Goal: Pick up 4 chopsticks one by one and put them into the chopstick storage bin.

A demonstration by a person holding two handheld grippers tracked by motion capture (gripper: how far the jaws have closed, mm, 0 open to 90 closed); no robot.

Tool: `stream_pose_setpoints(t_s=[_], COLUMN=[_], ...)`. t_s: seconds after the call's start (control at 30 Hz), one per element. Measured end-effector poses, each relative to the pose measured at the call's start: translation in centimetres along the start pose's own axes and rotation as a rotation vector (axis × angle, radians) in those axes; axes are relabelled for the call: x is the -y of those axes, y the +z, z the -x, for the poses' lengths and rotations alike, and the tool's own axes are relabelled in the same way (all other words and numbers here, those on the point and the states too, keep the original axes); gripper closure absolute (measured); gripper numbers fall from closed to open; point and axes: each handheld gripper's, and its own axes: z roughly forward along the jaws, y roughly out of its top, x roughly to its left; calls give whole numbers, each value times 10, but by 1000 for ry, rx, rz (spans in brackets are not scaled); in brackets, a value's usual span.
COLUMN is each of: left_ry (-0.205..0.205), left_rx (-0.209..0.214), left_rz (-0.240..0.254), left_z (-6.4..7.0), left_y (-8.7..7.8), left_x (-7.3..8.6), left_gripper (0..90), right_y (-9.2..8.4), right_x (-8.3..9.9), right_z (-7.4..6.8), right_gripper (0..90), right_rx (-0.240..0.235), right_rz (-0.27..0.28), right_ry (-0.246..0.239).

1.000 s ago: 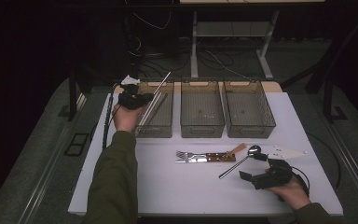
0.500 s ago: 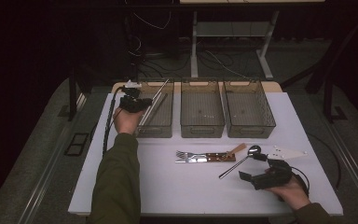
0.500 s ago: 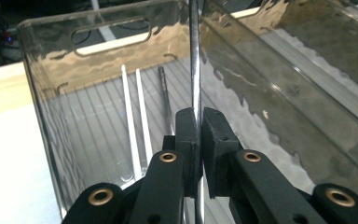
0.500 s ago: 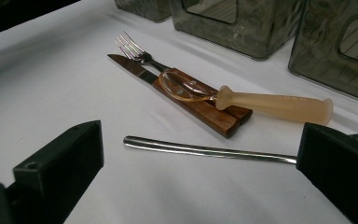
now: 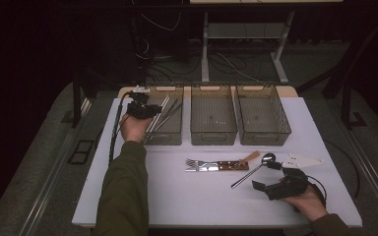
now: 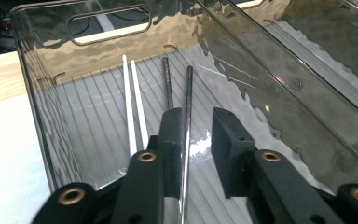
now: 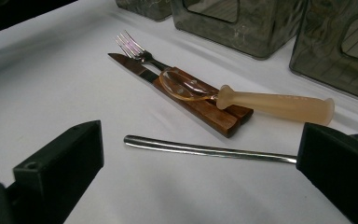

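Observation:
My left gripper point(image 6: 198, 119) hangs over the left bin point(image 5: 153, 137), at its left rim in the high view point(image 5: 142, 109). Its jaws have just been opening and now stand apart. A dark chopstick point(image 6: 187, 100) lies between them along the left jaw, its tip on the bin floor. Beside it lie another dark chopstick point(image 6: 166, 81) and two white chopsticks point(image 6: 133, 100). My right gripper point(image 7: 200, 140) rests open at the table's front right point(image 5: 275, 184), with a metal spoon's handle point(image 7: 205, 150) lying on the table between its jaws.
A fork point(image 7: 133, 46), a wooden-handled knife point(image 7: 191, 100) and a translucent plastic spoon point(image 7: 270, 105) lie together at the table's middle. A white utensil point(image 5: 302, 161) lies to the right. The middle bin point(image 5: 212, 137) and the right bin point(image 5: 262, 137) stand beside the left one.
The chopstick that stuck up from my left gripper over the left bin has tilted down into the bin. The right hand has stayed still.

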Motion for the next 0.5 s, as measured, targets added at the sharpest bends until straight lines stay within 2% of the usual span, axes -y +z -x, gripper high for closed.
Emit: stream_pose_setpoints(t_s=[0.17,0.5], left_ry=[3,71], left_rx=[14,87], left_rz=[25,66], left_z=[-1,7], left_y=[-2,-12], left_x=[0,5], left_gripper=[610,429], right_y=[0,1], right_x=[0,0], right_z=[1,1], right_gripper=[10,10], right_rx=[1,4], right_rz=[1,-6], right_ry=[-1,-3])
